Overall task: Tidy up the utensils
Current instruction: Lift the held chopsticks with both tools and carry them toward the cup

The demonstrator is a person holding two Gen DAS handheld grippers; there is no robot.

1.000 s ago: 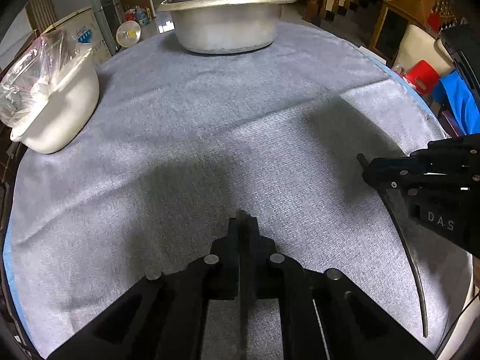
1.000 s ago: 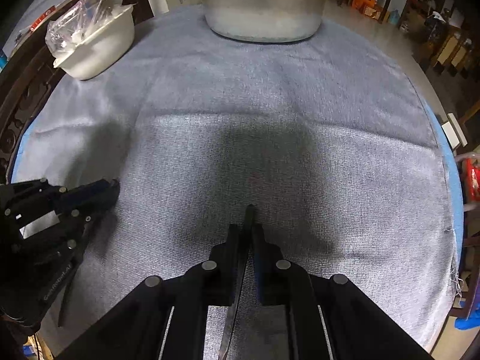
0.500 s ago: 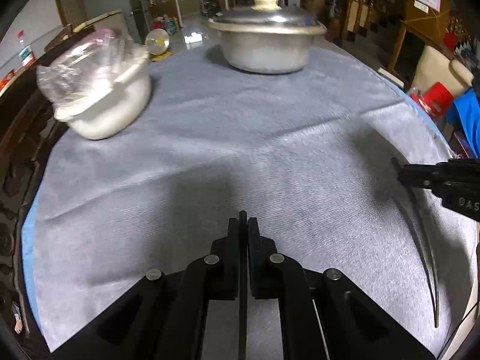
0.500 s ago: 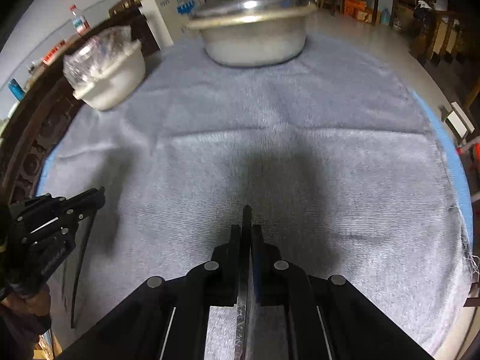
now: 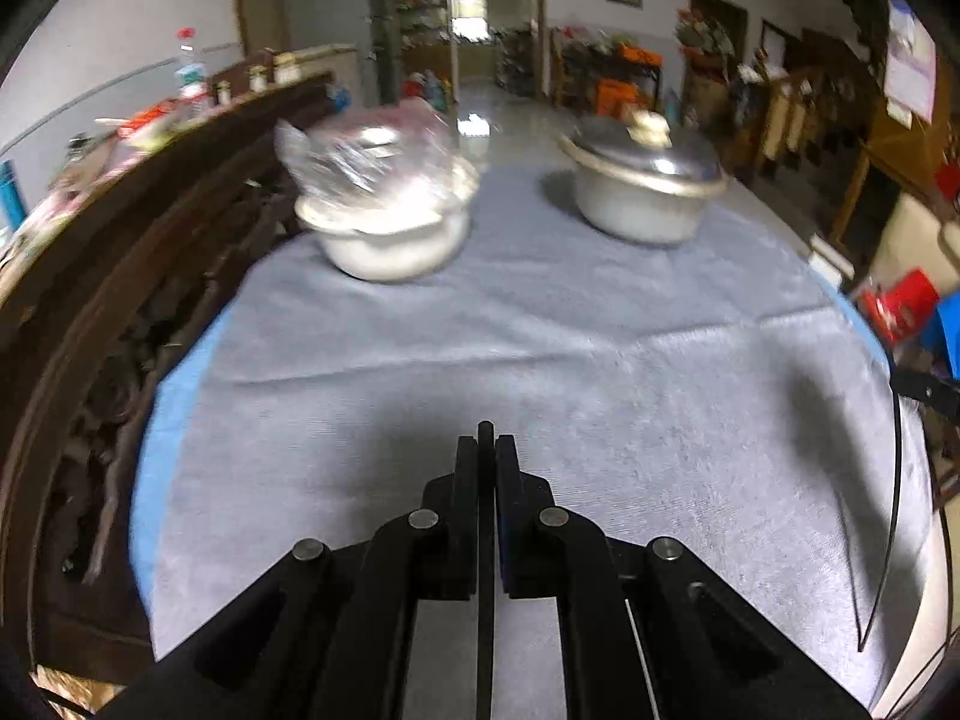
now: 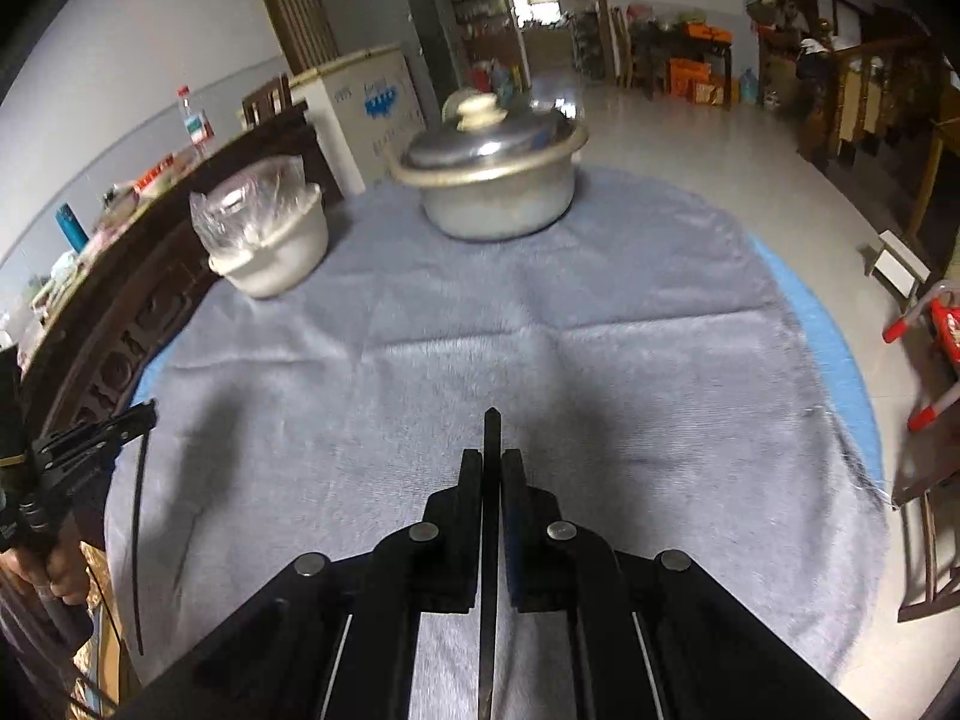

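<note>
My left gripper (image 5: pixel 485 441) is shut on a thin dark utensil (image 5: pixel 485 570) that runs back between the fingers. It shows in the right wrist view (image 6: pixel 141 417) at the left edge, the utensil (image 6: pixel 138 540) hanging down from it. My right gripper (image 6: pixel 492 453) is shut on another thin dark utensil (image 6: pixel 491 540), its tip sticking out past the fingers. It shows in the left wrist view (image 5: pixel 900 381) at the right edge, its utensil (image 5: pixel 888 528) hanging down. Both are held above the near part of the grey tablecloth (image 6: pixel 540 312).
A lidded metal pot (image 6: pixel 492 180) stands at the far side of the round table. A white bowl covered with a plastic bag (image 6: pixel 267 234) stands at the far left. A carved dark wooden chair back (image 5: pixel 120 312) borders the table's left. A red stool (image 6: pixel 936 336) stands at right.
Both grippers have risen and tilted up, so more of the room and the far table shows. The pot and bowl look farther away. Both stay shut on their utensils.
</note>
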